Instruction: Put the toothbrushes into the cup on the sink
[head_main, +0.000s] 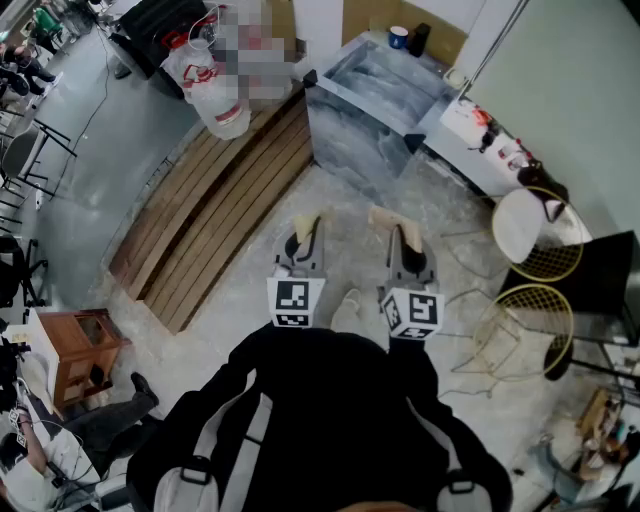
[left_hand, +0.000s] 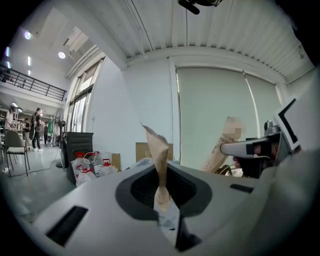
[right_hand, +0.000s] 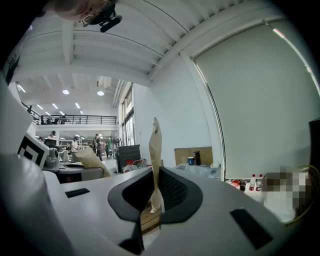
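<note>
— How far along are we?

— Not begun, we judge. Our left tool and our right tool are both clenched. Their beige pads press together with nothing between them, and we hold them close to our body above the pale stone floor.

— And the toothbrushes?

— We can find none; they are hidden or too small to tell. The small blue cup stands at the far back of the grey marbled sink block, well apart from us, with a dark container just beside it.

— What is left?

— Everything: reach the sink, pick up each brush, drop it into the cup.

— The count?

— Two tools, one blue cup, one sink, and no toothbrush that we can see.
</note>
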